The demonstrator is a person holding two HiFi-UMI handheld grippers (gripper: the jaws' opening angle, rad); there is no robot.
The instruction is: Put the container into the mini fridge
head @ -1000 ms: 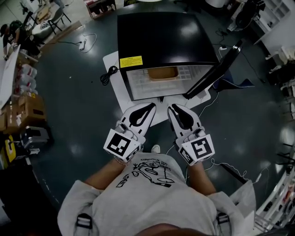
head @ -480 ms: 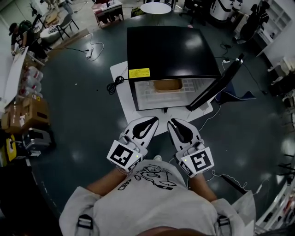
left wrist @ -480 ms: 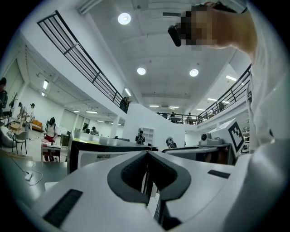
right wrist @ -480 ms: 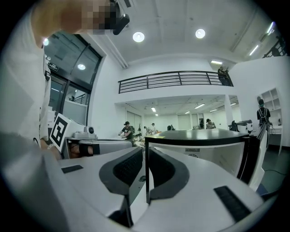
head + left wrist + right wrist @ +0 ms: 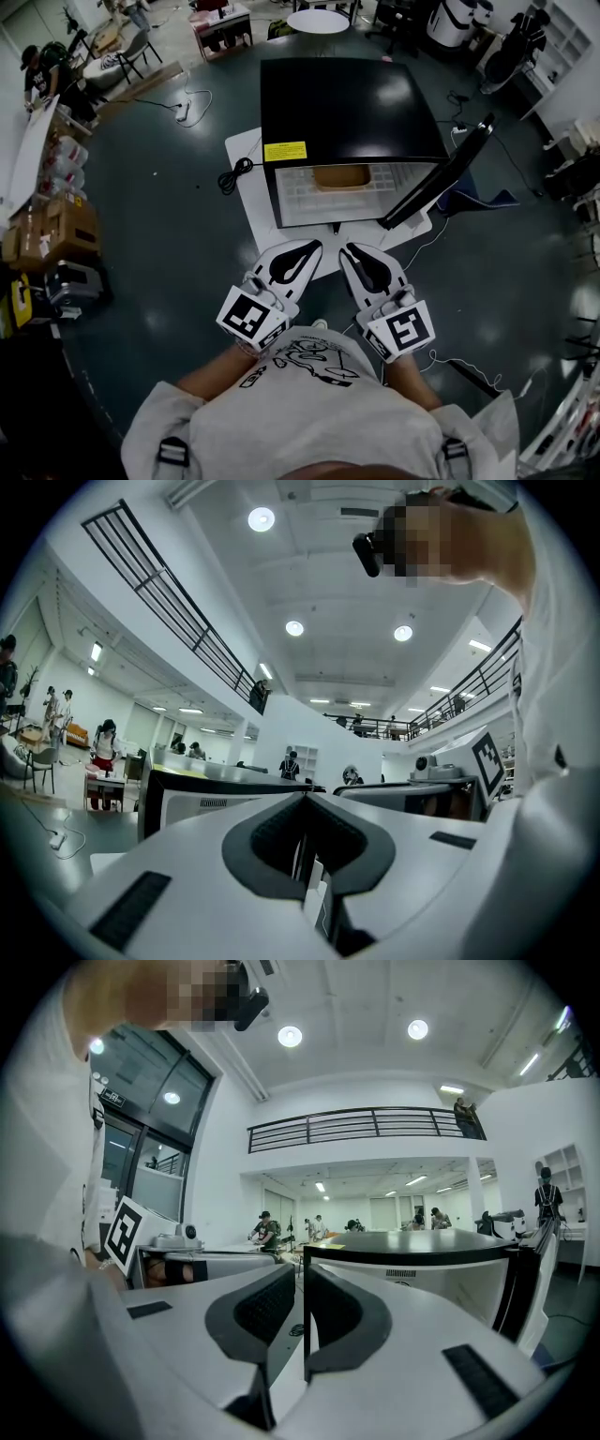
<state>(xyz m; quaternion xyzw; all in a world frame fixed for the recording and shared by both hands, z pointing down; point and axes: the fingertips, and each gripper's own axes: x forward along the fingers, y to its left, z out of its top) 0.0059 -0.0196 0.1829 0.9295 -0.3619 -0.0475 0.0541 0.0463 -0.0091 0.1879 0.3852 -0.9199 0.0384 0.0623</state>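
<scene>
The black mini fridge [image 5: 347, 103] stands on the floor ahead with its door [image 5: 441, 173] swung open to the right. A tan container [image 5: 339, 175] sits inside on the white shelf, toward the back. Both grippers are held close to the person's chest, pointing at the fridge and well short of it. My left gripper [image 5: 315, 246] is shut with nothing in it, its jaws meeting at the tips [image 5: 305, 796]. My right gripper [image 5: 345, 248] stands a little open, with a narrow empty gap [image 5: 302, 1269] between its pads.
A white board [image 5: 246, 178] lies under the fridge, with a black cable [image 5: 230, 173] coiled at its left edge. Cardboard boxes [image 5: 47, 230] are stacked at the far left. A round table [image 5: 317, 19] and chairs stand behind the fridge. People work in the distance.
The head view has shifted, so the fridge sits lower in the frame than a second ago. Both grippers stay near the chest, barely moved.
</scene>
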